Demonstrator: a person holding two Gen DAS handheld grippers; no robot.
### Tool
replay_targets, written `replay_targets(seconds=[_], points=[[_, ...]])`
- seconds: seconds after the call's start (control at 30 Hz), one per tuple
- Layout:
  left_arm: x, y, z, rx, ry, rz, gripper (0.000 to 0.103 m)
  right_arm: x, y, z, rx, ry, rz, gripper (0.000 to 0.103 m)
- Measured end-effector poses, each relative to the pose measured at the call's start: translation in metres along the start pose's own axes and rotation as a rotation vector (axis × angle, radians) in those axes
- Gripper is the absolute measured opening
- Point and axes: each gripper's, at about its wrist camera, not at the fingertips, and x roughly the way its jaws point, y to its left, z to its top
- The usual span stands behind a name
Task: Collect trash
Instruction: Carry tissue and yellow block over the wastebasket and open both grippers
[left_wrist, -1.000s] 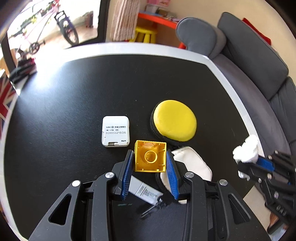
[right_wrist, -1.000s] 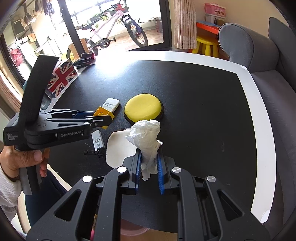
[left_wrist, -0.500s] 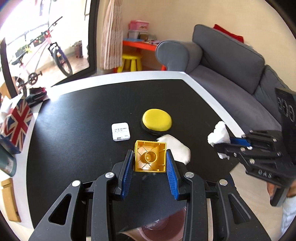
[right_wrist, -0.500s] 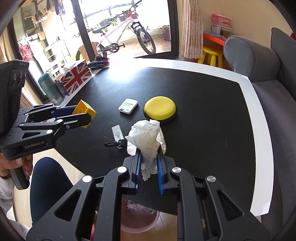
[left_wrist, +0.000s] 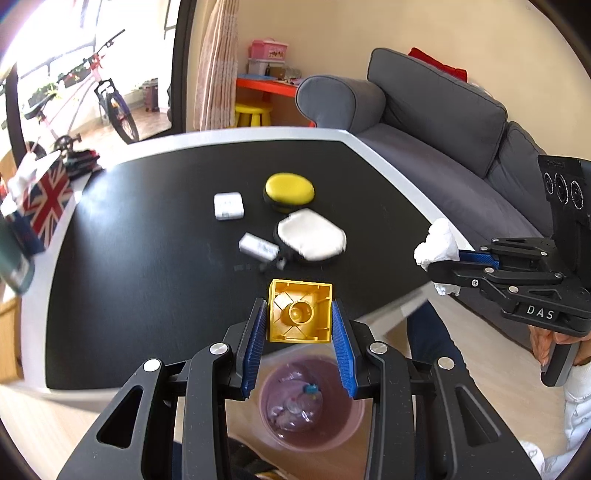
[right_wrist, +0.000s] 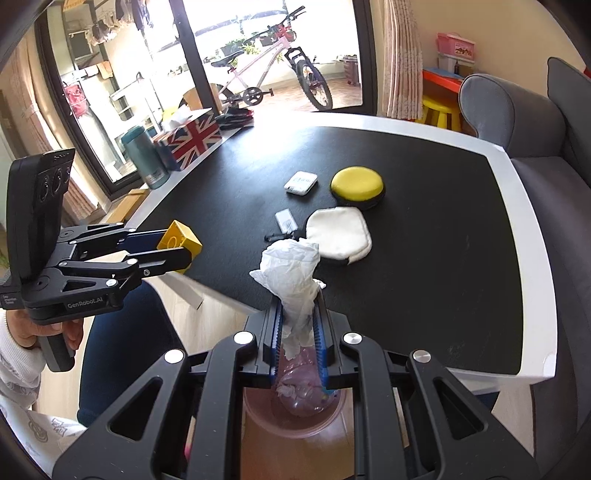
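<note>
Two grippers, both loaded: my left gripper (left_wrist: 299, 325) is clamped on a yellow toy block (left_wrist: 300, 312), its blue pads flat against two opposite side walls, and my right gripper (right_wrist: 298, 328) is pinched tight on a crumpled white tissue (right_wrist: 291, 273). The block is hollow, stiff plastic, light and probably a bit slick, so squeezing the parallel walls as I do now seems the safest hold. The tissue is soft and nearly weightless; it will likely cling or drift when let go. Both loads hang just off the near edge of the black table (left_wrist: 147, 229), over the pink bin (left_wrist: 310, 402) on the floor, which already has scraps in it. Farther out on the table lie a white pouch (left_wrist: 312, 236), a yellow round case (left_wrist: 290, 186) and a small white box (left_wrist: 228, 205). The sofa (left_wrist: 443, 122) stands along the right, and there is open floor around the bin.
</note>
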Motion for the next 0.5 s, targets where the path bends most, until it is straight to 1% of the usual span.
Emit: replay_targets(seconds=[0.3,0.5], points=[[0.003,-0.006,-0.035,-0.02,0.055,-0.035,0.034,0.012,0.009,-0.039,0.02,0.079,0.044,0.015],[0.004,-0.009,-0.045,-0.024,0.076,-0.057,0.035,0.028,0.013,-0.06,0.024,0.144,0.065,0.015]])
